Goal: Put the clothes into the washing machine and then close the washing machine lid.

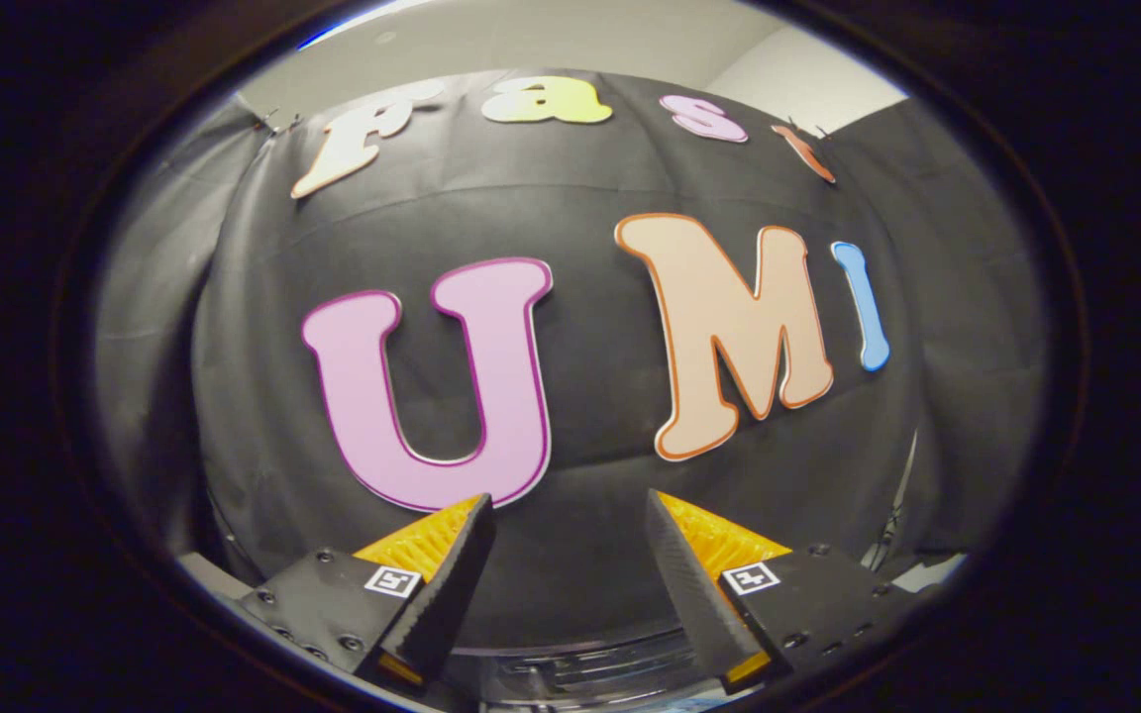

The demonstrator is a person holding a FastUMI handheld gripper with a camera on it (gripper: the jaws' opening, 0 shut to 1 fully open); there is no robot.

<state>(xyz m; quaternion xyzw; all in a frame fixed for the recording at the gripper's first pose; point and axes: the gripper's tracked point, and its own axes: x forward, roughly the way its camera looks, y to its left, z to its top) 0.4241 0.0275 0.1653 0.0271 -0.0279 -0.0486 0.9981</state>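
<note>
**Gripper up and empty, facing the booth wall**

The gripper (570, 510) is held level and looks straight ahead at the black cloth wall (580, 396) of the booth. Its two fingers (442, 584) are spread well apart, a wide gap between the tips, and nothing sits in that gap: released, carrying nothing. Each finger has a small square marker (393, 581) on its base block.

Down below, between the finger bases and under them, there's a dark, glossy curved edge with some shiny ridged parts (590, 673) just inside it. It lies right beneath the gripper, close in, but so little of it shows that I can't say for sure what it is; it may be the top of the washing machine, and whether a lid is up or down can't be told from here. As for the clothes, I can't tell where they are.

Beyond the fingers the cloth wall hangs in soft folds. Above it, a pale ceiling (531, 40), and off to the upper right a light wall (808, 84). Low to the right of the right finger, a thin pale strip (932, 572) peeks out past the cloth
</note>
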